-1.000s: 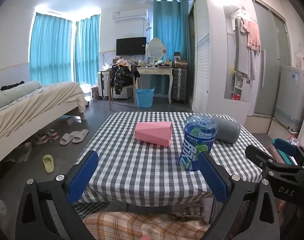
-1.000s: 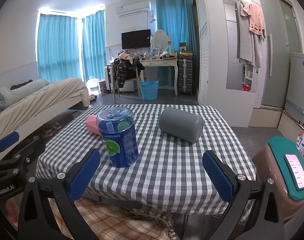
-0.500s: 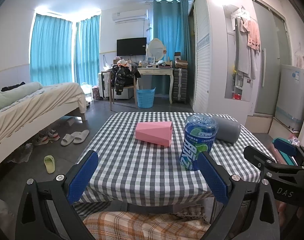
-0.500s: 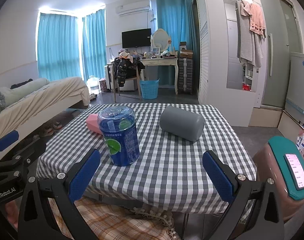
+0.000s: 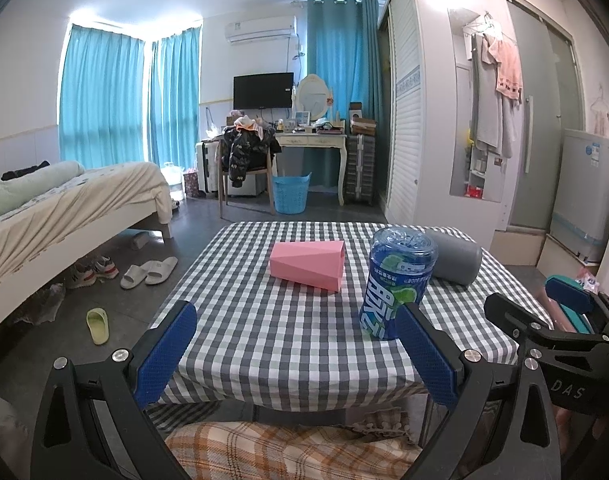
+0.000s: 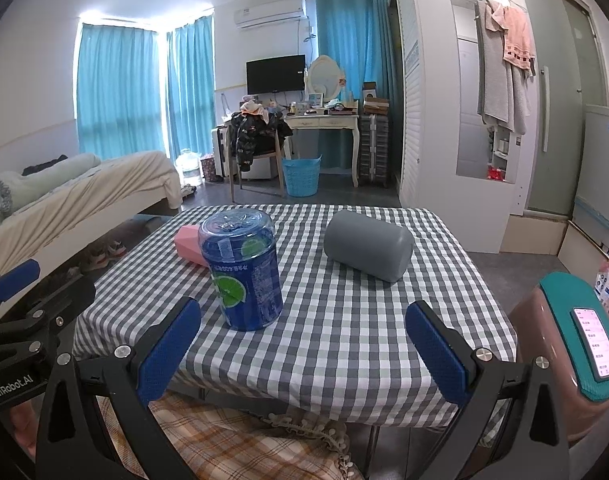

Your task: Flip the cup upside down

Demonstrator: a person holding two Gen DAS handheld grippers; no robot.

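On checked table [image 5: 264,344]: blue cup [image 5: 396,280] inverted; both claws wide, empty.

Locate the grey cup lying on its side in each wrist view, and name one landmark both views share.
Left wrist view: grey cup right of centre, partly behind the blue bottle.
Right wrist view: grey cup just right of centre, in full view.
Shared landmark: the blue bottle.

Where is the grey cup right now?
The grey cup lies on its side on the checked table, toward the far right. The blue cup stands to its left; neither gripper touches it.
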